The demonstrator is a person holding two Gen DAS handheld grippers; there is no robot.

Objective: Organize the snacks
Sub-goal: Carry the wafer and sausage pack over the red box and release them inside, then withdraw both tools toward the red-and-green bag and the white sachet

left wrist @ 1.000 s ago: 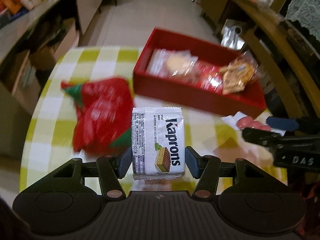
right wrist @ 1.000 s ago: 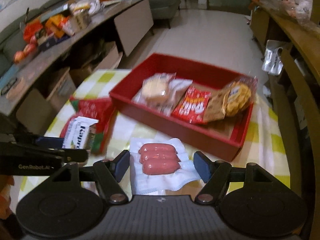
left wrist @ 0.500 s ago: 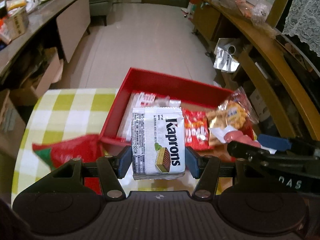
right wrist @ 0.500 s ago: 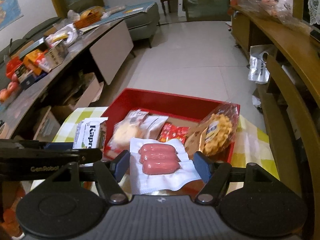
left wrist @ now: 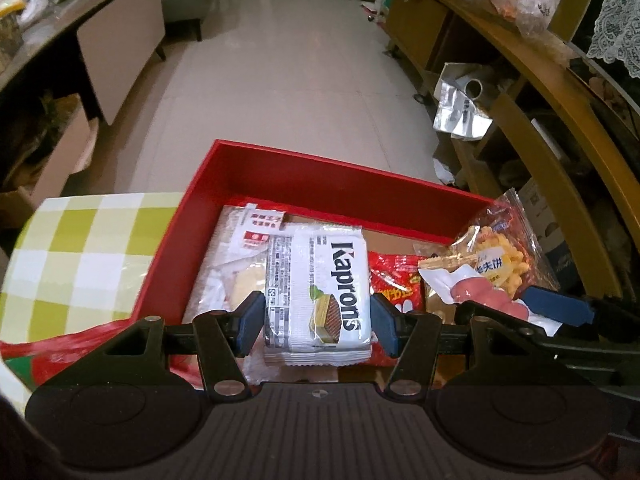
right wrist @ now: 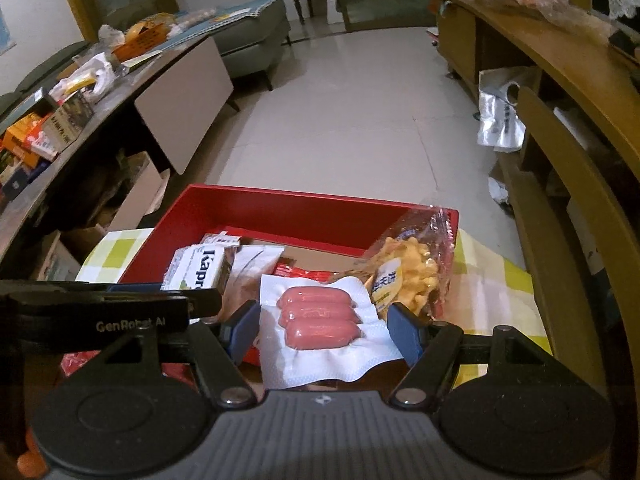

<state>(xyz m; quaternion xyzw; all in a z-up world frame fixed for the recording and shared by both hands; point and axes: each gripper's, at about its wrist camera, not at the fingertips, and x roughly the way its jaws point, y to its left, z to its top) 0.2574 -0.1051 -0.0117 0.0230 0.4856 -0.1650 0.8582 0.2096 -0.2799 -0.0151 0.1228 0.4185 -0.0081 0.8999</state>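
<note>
A checked tablecloth [left wrist: 80, 256] carries the red tray [left wrist: 320, 188]. At left, our left gripper [left wrist: 318, 322] pinches the Kaprons wafer pack [left wrist: 320, 292] above the tray's packets; at right, our right gripper [right wrist: 322, 330] clamps the sausage pack [right wrist: 320, 318]. Releasing high, we judge, risks either pack sliding off the pile. Bare floor remains along the far wall.
</note>
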